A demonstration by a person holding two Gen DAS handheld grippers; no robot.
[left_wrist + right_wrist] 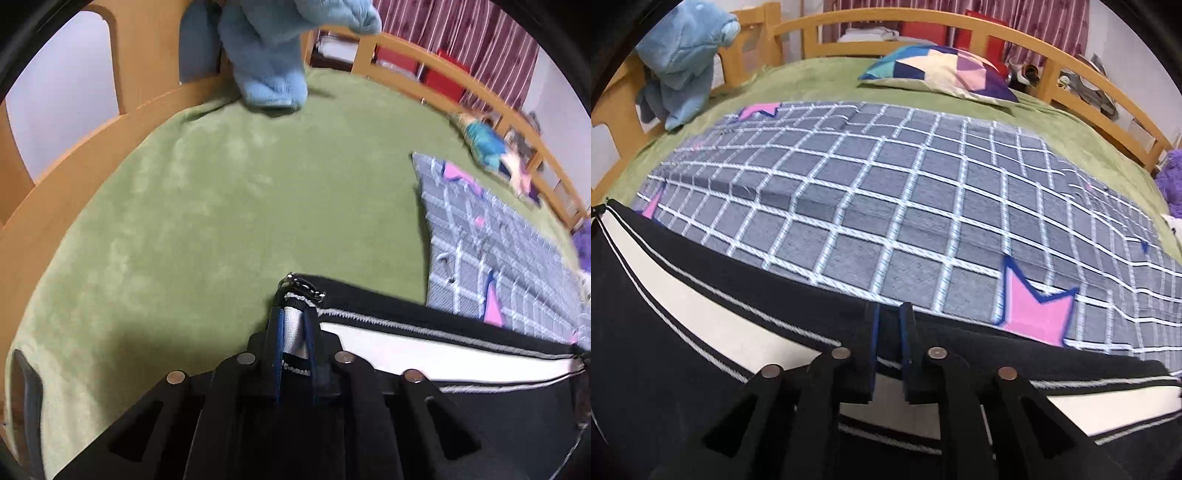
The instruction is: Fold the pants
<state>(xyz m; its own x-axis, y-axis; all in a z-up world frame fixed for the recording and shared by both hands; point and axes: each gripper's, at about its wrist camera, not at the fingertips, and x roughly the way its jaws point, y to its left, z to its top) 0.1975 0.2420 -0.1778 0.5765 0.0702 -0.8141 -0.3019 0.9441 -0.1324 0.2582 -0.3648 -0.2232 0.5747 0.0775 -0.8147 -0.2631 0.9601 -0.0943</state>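
- Clamping the black pants [424,306] at a corner by the metal zipper pull [304,286], the left gripper [293,325] is reaching low over the green bedspread [184,221].
- The right gripper [888,317] is pinching the striped edge of the pants [701,306], jaws narrowed on fabric.
- Only the right view is showing the patchwork pillow [938,70]; both are showing the checked blanket [886,192] beyond the pants.
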